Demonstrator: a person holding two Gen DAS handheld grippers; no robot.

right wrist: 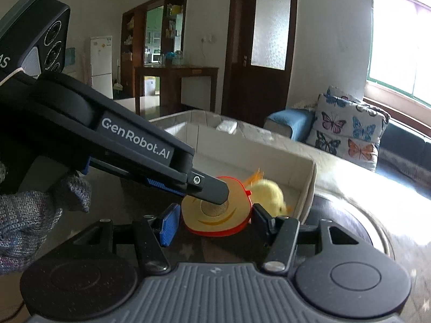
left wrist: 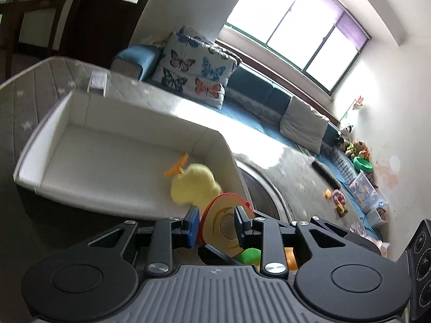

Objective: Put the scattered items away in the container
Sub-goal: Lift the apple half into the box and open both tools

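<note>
Red-rimmed and cream-faced, the round toy (right wrist: pixel 218 212) sits pinched from two directions at once. The right gripper (right wrist: pixel 215 222) has its pads pressed to the toy's left and right edges. The left gripper (left wrist: pixel 216 224) comes in from the left, one finger laid across the speaker-like face, and looks clamped on the toy through its thickness. So the disc stands roughly on edge, its flat face towards the right-hand camera. Both hands are equally near it, and it appears to hang clear of the surface below.

The white container (left wrist: pixel 223 145) lies just ahead of both claws, open-topped, its near right corner wall close beyond the toy. Inside already is a yellow plush duck (left wrist: pixel 194 185), just behind the toy, so I judge the drop wants to land left of it. That near wall is the one thing to clear. A butterfly cushion (left wrist: pixel 196 67) and sofa sit well beyond, out of the way.
</note>
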